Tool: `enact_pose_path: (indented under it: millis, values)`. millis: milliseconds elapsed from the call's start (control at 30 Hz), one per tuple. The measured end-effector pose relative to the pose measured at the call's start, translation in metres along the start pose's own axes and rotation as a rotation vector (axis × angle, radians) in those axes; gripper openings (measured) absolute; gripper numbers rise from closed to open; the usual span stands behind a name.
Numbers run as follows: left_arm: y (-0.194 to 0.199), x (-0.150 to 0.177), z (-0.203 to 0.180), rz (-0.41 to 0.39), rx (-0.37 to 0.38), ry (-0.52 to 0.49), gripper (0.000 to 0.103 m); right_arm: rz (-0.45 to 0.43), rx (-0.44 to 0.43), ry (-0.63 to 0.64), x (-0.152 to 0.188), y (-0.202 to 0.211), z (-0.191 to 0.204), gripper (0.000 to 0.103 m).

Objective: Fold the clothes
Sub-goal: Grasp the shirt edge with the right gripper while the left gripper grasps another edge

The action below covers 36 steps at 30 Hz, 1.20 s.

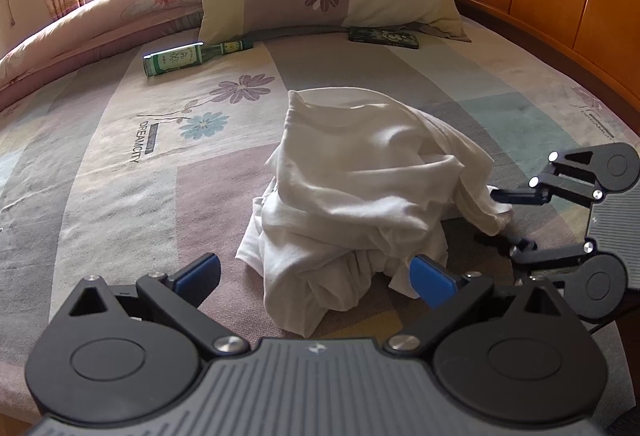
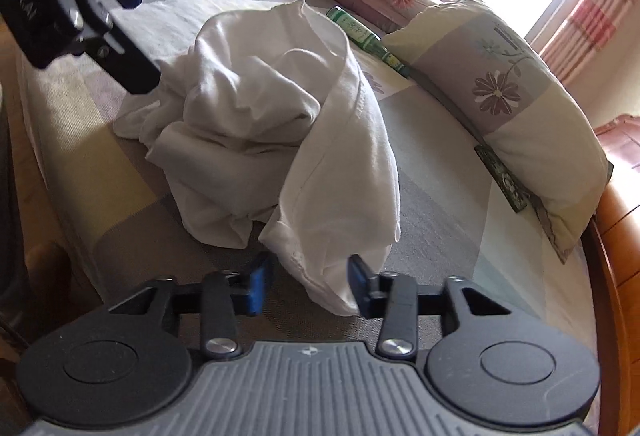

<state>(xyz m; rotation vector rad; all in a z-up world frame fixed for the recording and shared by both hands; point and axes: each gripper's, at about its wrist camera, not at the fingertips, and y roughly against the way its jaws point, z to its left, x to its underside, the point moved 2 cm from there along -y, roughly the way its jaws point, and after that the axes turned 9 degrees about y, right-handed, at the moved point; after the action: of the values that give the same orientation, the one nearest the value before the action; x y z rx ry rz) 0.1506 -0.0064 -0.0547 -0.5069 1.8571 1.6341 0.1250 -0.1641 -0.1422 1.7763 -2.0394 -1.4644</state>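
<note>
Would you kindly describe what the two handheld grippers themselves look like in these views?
The left gripper and right gripper look identical: a grey ribbed body, two round black discs at the front corners, black linkage arms joined by silver screws, and flat blue pads on the fingertips. A small diamond-shaped mark sits at the middle of each body's front edge. No cables, sleeves or hands are visible.
</note>
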Motion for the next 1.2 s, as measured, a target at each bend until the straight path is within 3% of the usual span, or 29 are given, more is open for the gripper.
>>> enact_pose_path:
  millis: [333,433,567,633,767,867,900,967,1200]
  values:
    - [-0.01,-0.028,0.017,-0.053,0.08,-0.024,0.088,-0.003,0.033,-0.073,0.002,-0.003,-0.042,0.008]
    - [-0.015,-0.038,0.025,-0.077,0.115,-0.021,0.073,-0.003,0.016,-0.095,0.005,-0.005,-0.046,0.008]
    - [-0.033,-0.047,0.036,-0.037,0.222,0.002,0.049,-0.01,-0.008,-0.117,0.008,-0.006,-0.048,0.008]
    - [-0.042,-0.048,0.039,-0.006,0.261,0.006,0.046,-0.019,-0.016,-0.122,0.009,-0.006,-0.048,0.011]
    - [-0.049,-0.044,0.039,0.022,0.315,-0.009,0.021,-0.04,-0.017,-0.106,0.011,-0.008,-0.047,0.022]
    - [-0.045,-0.044,0.042,0.013,0.313,-0.007,0.01,-0.047,-0.026,-0.088,0.013,-0.012,-0.046,0.022]
    - [-0.044,-0.045,0.044,0.009,0.311,-0.009,0.008,-0.05,-0.03,-0.083,0.013,-0.012,-0.047,0.015]
    - [-0.041,-0.05,0.045,0.0,0.288,-0.021,0.007,-0.06,-0.029,-0.08,0.012,-0.011,-0.051,0.009]
    - [-0.045,-0.1,0.058,-0.087,0.167,-0.071,0.004,-0.099,0.022,-0.15,-0.006,-0.011,-0.106,0.007]
